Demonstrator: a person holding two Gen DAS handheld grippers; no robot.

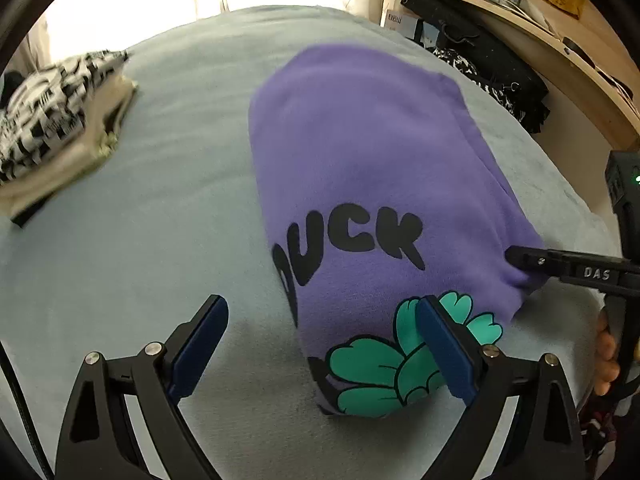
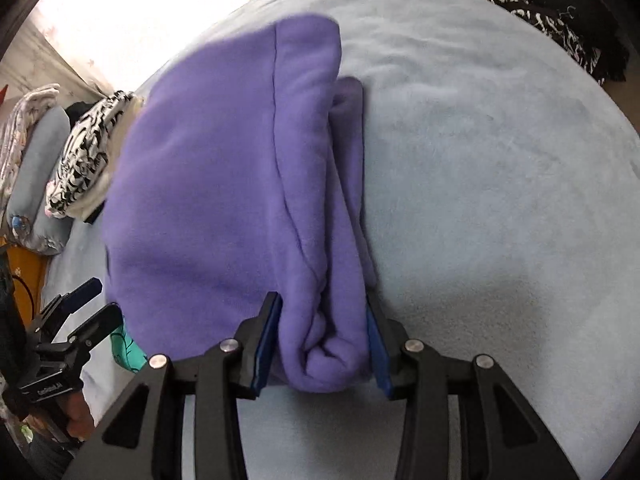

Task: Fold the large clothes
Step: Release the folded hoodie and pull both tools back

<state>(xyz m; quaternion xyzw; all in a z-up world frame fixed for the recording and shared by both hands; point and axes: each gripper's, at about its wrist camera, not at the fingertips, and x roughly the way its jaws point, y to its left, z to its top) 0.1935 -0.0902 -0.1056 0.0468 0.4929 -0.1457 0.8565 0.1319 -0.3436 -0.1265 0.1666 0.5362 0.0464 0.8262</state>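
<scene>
Both grippers are black, with skeletal triangular cut-outs, silver round screws at the pivots and blue pads lining the fingers. The right gripper [image 1: 520,260] carries white "DAS" lettering and a small green light; the left gripper [image 2: 94,300] bears a white-lettered label.

Left tongs [image 1: 322,338]: jaws wide apart, nothing between blue pads [image 1: 200,346], angled steeply downward. Right tongs [image 2: 322,334]: jaws partly closed, pads [image 2: 266,340] pressing both sides of bunched sweatshirt [image 2: 224,184] edge, angled steeply downward. Hand [image 1: 606,354] on right handle.
</scene>
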